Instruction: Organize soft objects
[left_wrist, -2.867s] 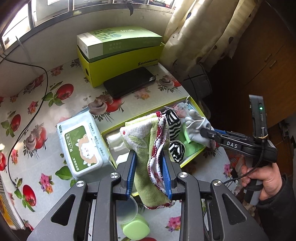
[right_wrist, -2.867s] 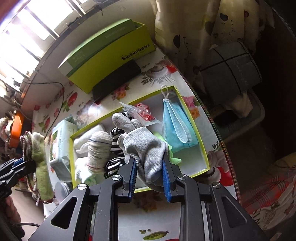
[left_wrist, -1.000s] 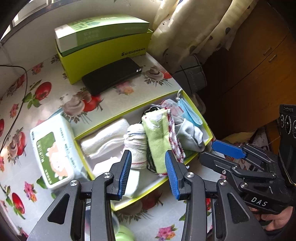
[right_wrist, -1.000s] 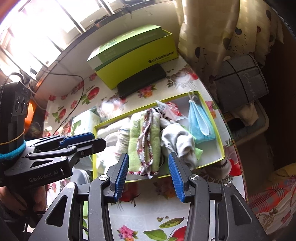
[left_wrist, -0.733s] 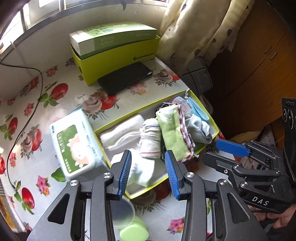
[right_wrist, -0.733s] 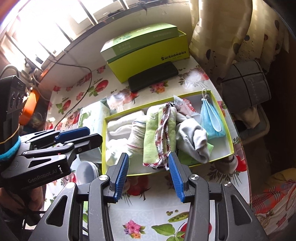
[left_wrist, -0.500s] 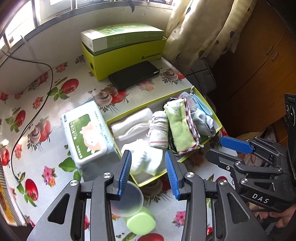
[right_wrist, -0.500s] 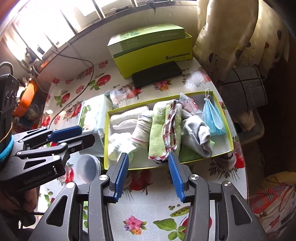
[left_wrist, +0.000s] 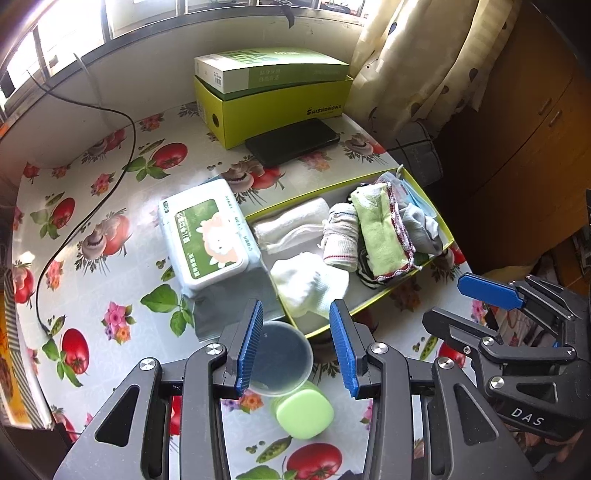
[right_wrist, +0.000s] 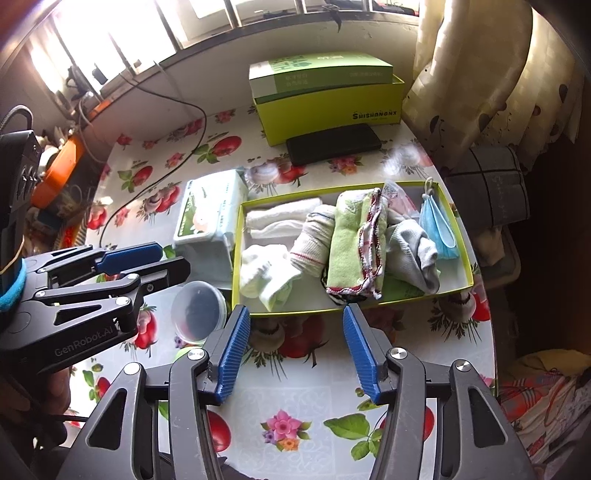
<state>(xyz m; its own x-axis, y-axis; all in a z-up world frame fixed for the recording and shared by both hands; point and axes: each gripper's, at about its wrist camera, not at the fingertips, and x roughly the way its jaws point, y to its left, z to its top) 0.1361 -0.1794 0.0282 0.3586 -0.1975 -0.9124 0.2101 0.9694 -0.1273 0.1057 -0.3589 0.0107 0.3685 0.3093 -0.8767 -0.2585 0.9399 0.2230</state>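
Green terry towel (right_wrist: 350, 246) and socks (right_wrist: 264, 280) lie packed in the yellow-rimmed tray (right_wrist: 466, 272) on the worktop (right_wrist: 295, 391); both tongs, left (left_wrist: 295, 345) and right (right_wrist: 297, 354), hover empty, jaws apart, the right's having just widened. A careless reach could snag the towel's fringe, or knock the plastic cup (right_wrist: 199, 315) just beside the tray.

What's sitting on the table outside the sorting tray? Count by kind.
Boxes: 2, green-white box atop yellow-green box
Black phone: 1
Wipes pack: 1
Clear tub: 1
Green container: 1
Cable: 1
Total: 7
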